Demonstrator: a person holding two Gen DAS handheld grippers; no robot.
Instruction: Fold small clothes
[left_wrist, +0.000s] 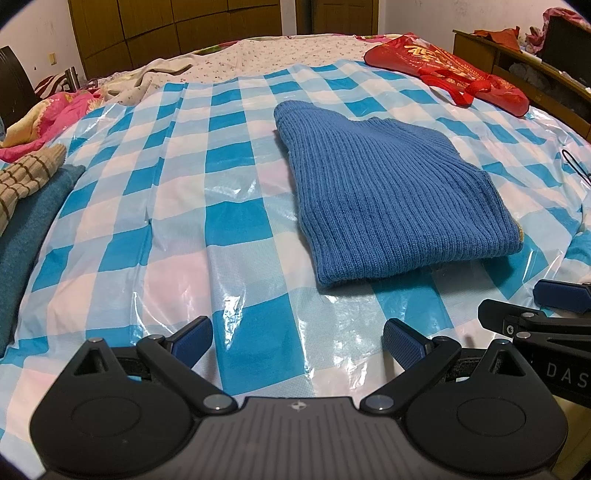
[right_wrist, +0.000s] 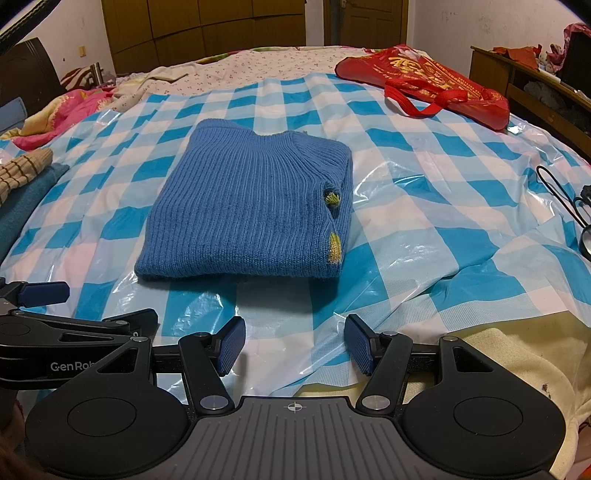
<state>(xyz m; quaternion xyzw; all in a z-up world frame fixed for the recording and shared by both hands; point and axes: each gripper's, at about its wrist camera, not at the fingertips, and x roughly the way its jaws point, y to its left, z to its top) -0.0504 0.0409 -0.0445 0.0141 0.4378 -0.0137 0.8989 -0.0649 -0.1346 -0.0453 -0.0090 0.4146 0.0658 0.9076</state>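
Observation:
A blue ribbed knit sweater (left_wrist: 384, 184) (right_wrist: 251, 206) lies folded into a flat rectangle on the blue-and-white checked plastic sheet (left_wrist: 184, 206) (right_wrist: 424, 206) that covers the bed. Small yellow knit marks show at its right edge in the right wrist view. My left gripper (left_wrist: 297, 341) hovers open over the sheet, short of the sweater's near edge, with nothing between its fingers. Beside it on the right, my right gripper (right_wrist: 294, 345) is open and empty too, also just short of the sweater. Each gripper shows at the edge of the other's view.
A teal cloth with a beige striped knit piece (left_wrist: 26, 181) (right_wrist: 22, 170) lies at the left. A red bag (left_wrist: 447, 70) (right_wrist: 424, 77) sits at the far right. A black cord (right_wrist: 561, 195) lies at the right edge. Pink bedding (left_wrist: 48, 114) and a wooden desk (left_wrist: 524, 70) flank the bed.

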